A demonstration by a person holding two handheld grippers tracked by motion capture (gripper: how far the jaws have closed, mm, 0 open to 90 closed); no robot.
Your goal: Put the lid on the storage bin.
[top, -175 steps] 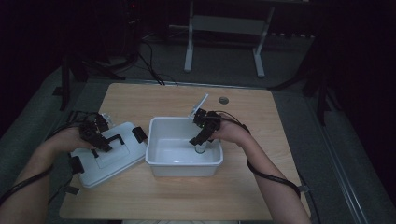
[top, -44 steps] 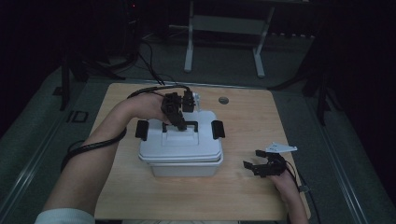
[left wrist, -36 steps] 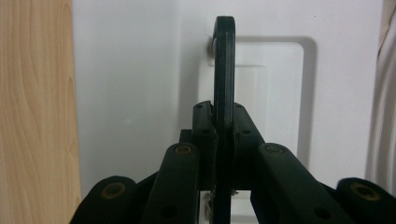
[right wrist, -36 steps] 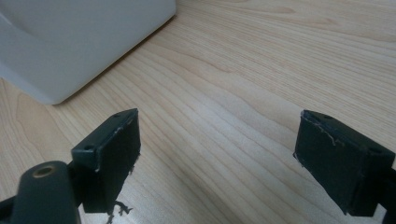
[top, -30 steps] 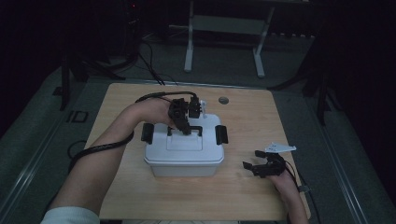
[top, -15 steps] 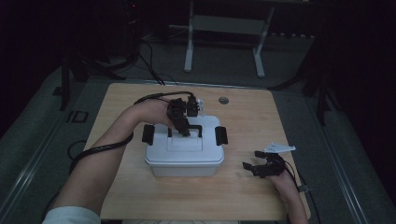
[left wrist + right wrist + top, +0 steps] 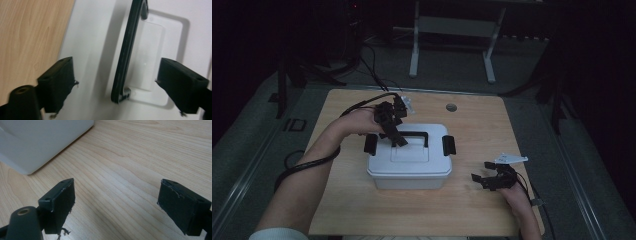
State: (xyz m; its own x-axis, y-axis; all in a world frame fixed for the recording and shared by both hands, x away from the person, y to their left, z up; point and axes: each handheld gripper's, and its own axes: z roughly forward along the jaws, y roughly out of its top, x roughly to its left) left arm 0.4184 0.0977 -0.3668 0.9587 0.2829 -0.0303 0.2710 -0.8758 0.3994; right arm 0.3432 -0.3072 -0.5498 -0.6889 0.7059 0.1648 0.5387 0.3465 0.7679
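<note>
You are holding your left claw (image 7: 115,82) over the white box (image 7: 409,162) at mid-desk (image 7: 472,210), its jaws just opening wide around the black handle (image 7: 125,57) without touching it. Your right claw (image 7: 116,205) is resting open on the desk nearby. Lifting away crookedly could be snagging the handle and shifting the box.

The high view was dim, its surroundings nearly black, with only the wooden table (image 7: 472,210) faintly lit. Both gripper views were bright and evenly lit. The white box (image 7: 95,37) looked soft with slight blur, and a shadow lay beside its black handle (image 7: 125,55).
</note>
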